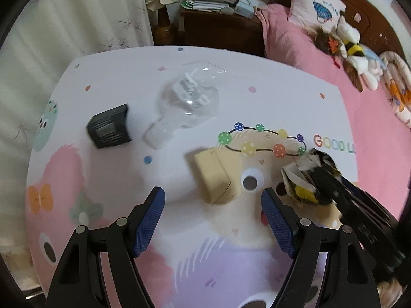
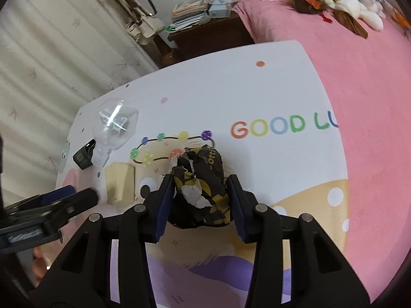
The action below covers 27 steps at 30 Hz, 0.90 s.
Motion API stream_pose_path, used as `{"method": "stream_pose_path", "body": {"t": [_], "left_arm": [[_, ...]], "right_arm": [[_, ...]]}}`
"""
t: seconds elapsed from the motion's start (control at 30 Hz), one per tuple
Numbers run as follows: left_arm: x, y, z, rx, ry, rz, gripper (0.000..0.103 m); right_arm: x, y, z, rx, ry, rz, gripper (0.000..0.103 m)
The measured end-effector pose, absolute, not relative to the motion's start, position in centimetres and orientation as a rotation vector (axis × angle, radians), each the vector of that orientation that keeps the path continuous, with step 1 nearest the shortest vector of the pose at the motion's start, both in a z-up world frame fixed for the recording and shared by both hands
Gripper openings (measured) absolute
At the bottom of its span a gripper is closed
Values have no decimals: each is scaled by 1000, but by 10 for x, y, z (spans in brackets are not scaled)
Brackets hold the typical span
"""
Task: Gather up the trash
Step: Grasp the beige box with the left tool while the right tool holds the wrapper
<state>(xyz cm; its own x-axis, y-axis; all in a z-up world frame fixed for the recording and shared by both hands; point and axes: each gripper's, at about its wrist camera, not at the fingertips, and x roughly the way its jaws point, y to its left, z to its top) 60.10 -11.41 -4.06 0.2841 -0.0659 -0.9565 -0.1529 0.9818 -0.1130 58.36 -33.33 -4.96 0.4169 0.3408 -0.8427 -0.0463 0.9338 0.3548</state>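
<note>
A crumpled black, yellow and white paper wad [image 2: 200,192] sits between the blue pads of my right gripper [image 2: 200,184], which is shut on it just over the table. The left wrist view shows the same wad [image 1: 305,179] at the right with the right gripper's black fingers on it. My left gripper [image 1: 213,199] is open above the table, with a small beige box [image 1: 215,177] lying just ahead between its fingertips. Farther back lie a clear bulb-shaped plastic bottle [image 1: 187,100] on its side and a small black box [image 1: 109,129].
The low table [image 1: 282,89] has a colourful cartoon top with "GOOD LU" printed on it. A pink bed [image 1: 321,51] with plush toys [image 1: 354,48] borders the right side. A dark nightstand [image 1: 221,28] with stacked books stands behind, and a curtain [image 1: 64,25] hangs at the left.
</note>
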Motion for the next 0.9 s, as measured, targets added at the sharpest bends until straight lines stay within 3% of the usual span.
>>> {"method": "stream_pose_path", "body": {"t": [0.13,0.33,0.53,0.9], "left_arm": [[621,-127,-63,-162,1318,67,67],[641,-133,-86,-170,1320,124,64],[646,-134,-98,-202,1302,137,48],[624,-124,-95,-264,1224,117,46]], "right_arm": [[581,-343,-52,335,1114,247,39],[580,-348,-53,356,1108,253,39],[577,-349,-54,354,1097,256,39],[563,-346,-53,344,1087,261,39]]}}
